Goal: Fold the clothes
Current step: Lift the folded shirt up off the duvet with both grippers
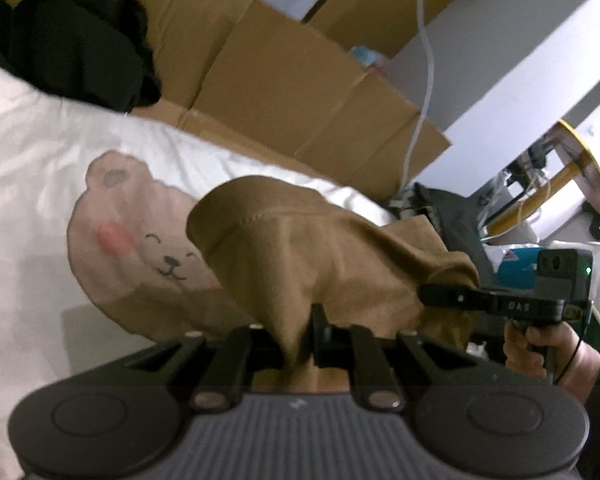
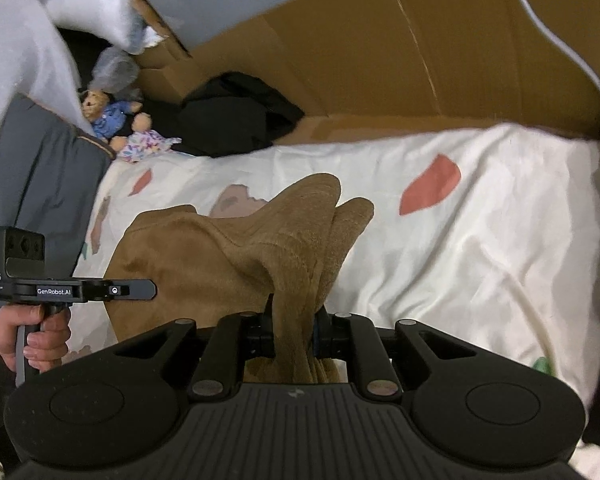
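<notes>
A brown garment hangs bunched above a white bedsheet printed with a bear. My left gripper is shut on one edge of the brown garment, the cloth pinched between its fingers. My right gripper is shut on another edge of the same brown garment, which drapes down toward the sheet. In the left wrist view my right gripper comes in from the right, held by a hand. In the right wrist view my left gripper comes in from the left.
Flattened cardboard lines the far side of the bed. A black garment and two small stuffed toys lie at the back. A grey pillow sits at the left. A white cable hangs over the cardboard.
</notes>
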